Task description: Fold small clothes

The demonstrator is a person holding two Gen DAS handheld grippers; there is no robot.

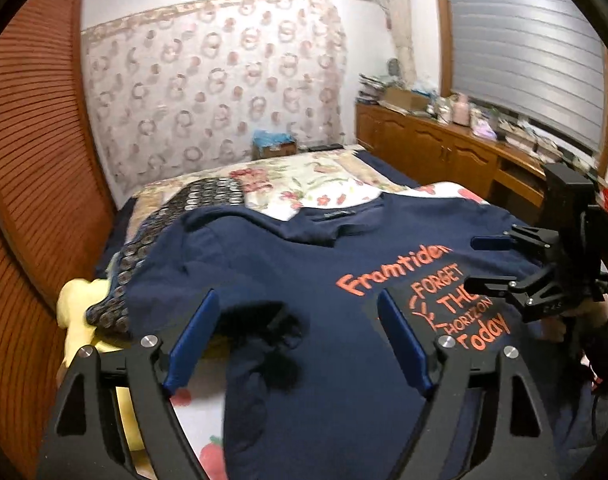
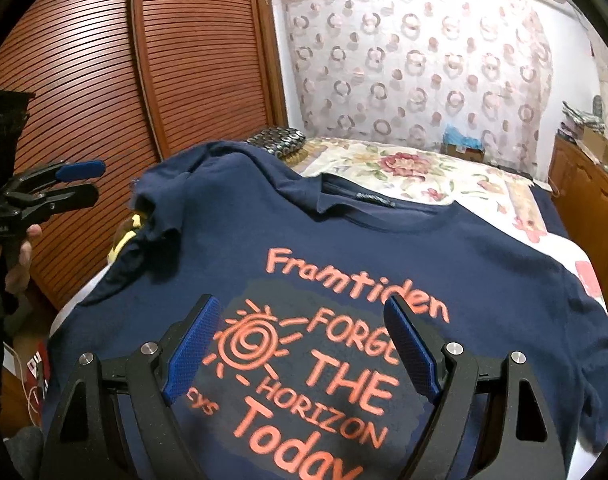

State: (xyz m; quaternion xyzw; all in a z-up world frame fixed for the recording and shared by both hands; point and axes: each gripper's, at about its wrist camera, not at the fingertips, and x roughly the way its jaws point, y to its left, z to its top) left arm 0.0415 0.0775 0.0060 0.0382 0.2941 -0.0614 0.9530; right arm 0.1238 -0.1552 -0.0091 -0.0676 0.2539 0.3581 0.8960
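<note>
A navy T-shirt (image 1: 304, 264) with orange print "Framtiden FORGET THE HORIZON Today" lies face up on the bed, collar toward the far wall; it also shows in the right wrist view (image 2: 383, 248). Its left sleeve (image 2: 160, 204) is crumpled. My left gripper (image 1: 300, 312) is open and empty, hovering over the shirt's left side. My right gripper (image 2: 304, 320) is open and empty above the print. The right gripper also shows in the left wrist view (image 1: 483, 264), and the left gripper in the right wrist view (image 2: 92, 184).
The bed carries a floral quilt (image 1: 304, 184), a dark ring-patterned cloth (image 1: 176, 224) and a yellow item (image 1: 80, 320) at its left. A slatted wooden wardrobe (image 2: 164, 60) stands left. A cluttered wooden cabinet (image 1: 443, 148) stands right.
</note>
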